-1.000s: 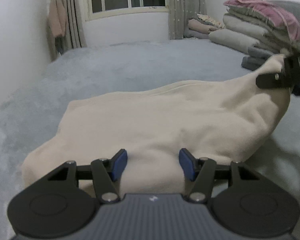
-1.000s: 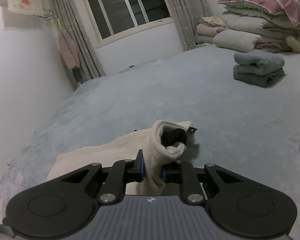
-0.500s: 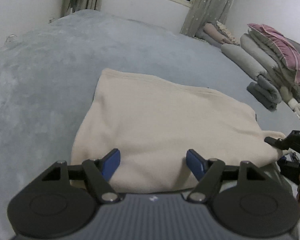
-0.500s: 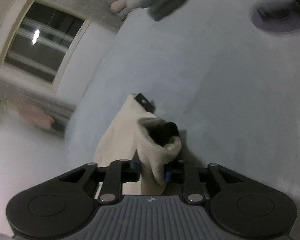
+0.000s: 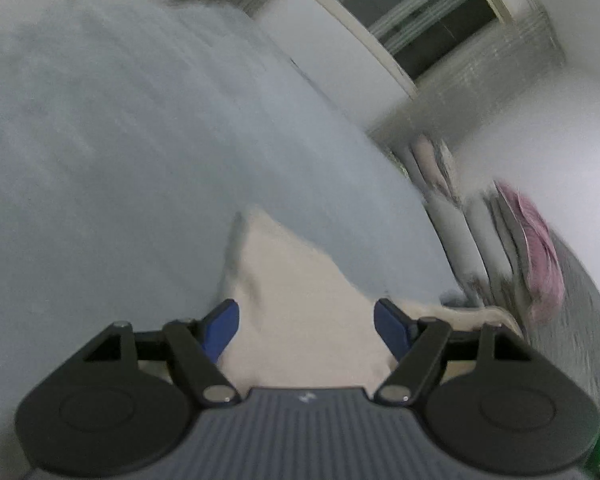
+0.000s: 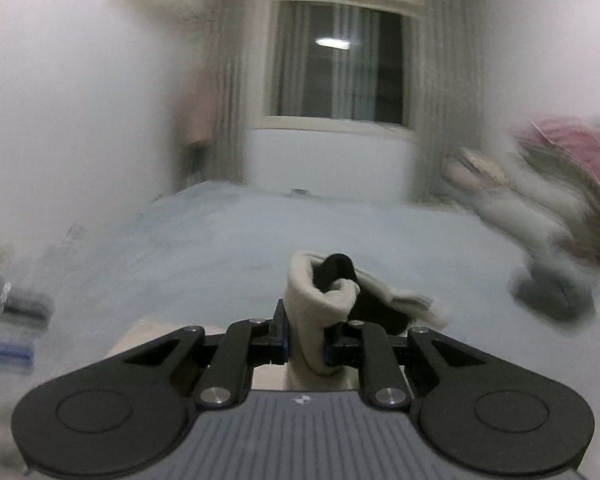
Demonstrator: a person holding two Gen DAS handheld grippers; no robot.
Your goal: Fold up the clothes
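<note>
A cream fleece garment (image 5: 300, 312) lies on the grey-blue bed cover (image 5: 120, 160). In the left wrist view my left gripper (image 5: 306, 330) is open above the garment's near part, its blue pads (image 5: 220, 328) spread wide with only cloth under them. In the right wrist view my right gripper (image 6: 306, 350) is shut on a bunched fold of the cream garment (image 6: 316, 304), which stands up between the fingers with a dark lining showing. Both views are blurred by motion and the left wrist view is tilted.
A stack of folded bedding with a pink quilt (image 6: 568, 160) sits at the right by the wall. A folded grey cloth (image 6: 552, 292) lies on the bed at the right. A curtained window (image 6: 336, 72) is behind the bed. Blurred items (image 6: 8, 320) lie at the left edge.
My left gripper has swung and rolled, so its view now tilts toward the window. The right gripper has levelled out, still holding the cream fold. Both views blurred.
</note>
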